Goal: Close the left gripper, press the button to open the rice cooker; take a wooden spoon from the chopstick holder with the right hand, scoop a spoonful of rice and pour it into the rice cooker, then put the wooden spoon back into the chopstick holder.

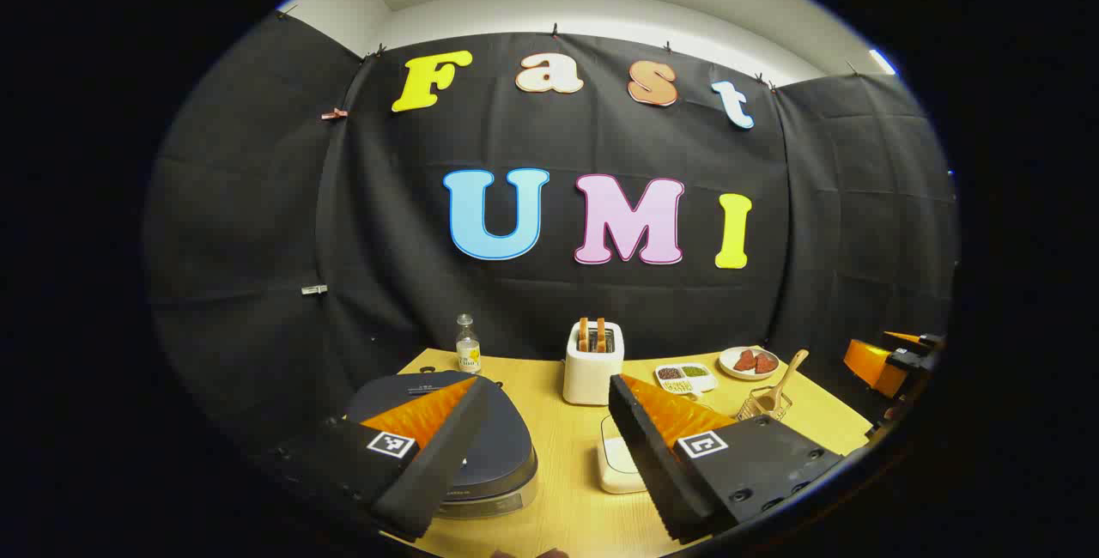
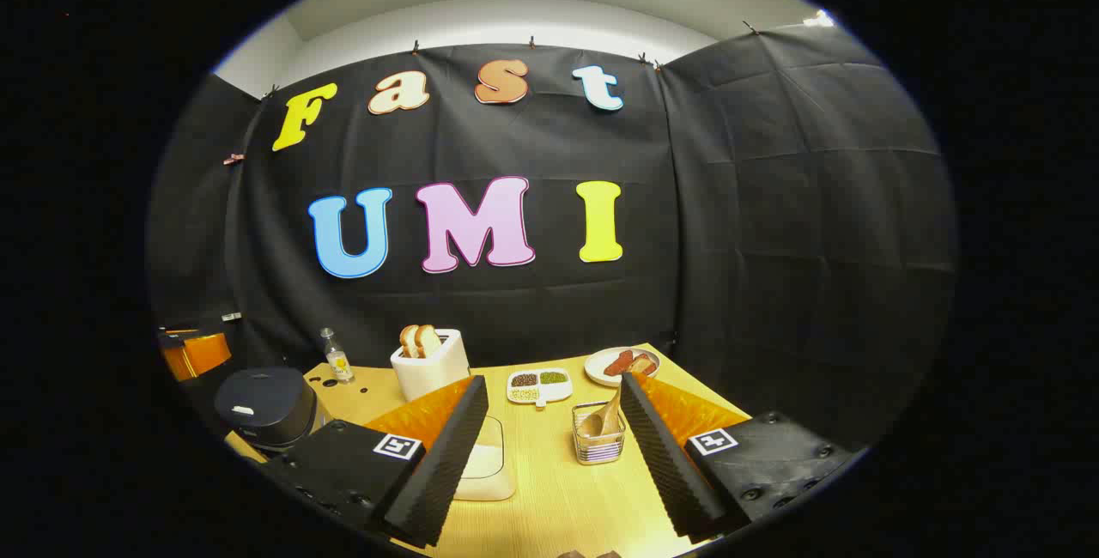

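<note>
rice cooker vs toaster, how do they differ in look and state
The dark, low, rounded rice cooker has its lid shut; the white, boxy, taller toaster is open-topped with bread slices sticking up. The rice cooker sits at the table's left edge, the toaster nearer the wall. Both stand upright on the wooden table.

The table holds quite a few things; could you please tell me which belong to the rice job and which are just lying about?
For the job:
rice cooker, lid shut
wooden spoon, standing in the chopstick holder
white container by the holder, possibly the rice
left gripper and right gripper, both open

Lying about:
toaster with bread
bottle
divided dish
plate
</note>
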Demonstrator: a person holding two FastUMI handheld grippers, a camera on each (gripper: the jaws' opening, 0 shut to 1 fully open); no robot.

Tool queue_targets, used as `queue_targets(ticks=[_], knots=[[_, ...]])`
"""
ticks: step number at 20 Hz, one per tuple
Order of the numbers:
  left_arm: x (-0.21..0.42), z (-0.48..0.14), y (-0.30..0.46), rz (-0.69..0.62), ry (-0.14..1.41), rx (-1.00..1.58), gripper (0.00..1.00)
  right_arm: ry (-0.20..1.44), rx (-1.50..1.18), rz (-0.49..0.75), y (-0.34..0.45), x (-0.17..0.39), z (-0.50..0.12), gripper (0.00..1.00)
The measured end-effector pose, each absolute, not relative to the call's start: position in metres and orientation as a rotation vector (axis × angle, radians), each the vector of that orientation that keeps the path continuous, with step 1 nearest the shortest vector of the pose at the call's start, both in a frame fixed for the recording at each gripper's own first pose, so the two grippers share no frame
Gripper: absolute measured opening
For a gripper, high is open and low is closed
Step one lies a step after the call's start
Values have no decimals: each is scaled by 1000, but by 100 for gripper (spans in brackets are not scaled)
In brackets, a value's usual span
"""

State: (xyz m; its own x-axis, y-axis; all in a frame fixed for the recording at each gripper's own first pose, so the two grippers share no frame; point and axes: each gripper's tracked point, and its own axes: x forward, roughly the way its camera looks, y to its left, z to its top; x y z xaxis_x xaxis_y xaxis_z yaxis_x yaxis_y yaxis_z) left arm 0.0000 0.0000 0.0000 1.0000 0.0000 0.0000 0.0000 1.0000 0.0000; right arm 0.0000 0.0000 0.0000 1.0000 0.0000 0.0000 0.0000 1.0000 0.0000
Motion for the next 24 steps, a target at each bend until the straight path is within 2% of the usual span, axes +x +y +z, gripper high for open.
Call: queue_targets(ticks=[15, 17, 20, 24], knots=[[-15, -12, 18, 31, 6, -20, 95, 8, -11, 14, 7, -13, -3, 97], [-17, -9, 17, 27, 0, -16, 92, 7, -15, 16, 7, -15, -4, 97], [-17, -5, 19, 28, -7, -3, 95, 7, -14, 17, 8, -17, -4, 97], [-14, -6, 22, 23, 35, -92, 95, 10, -18, 14, 6, -19, -8, 97]])
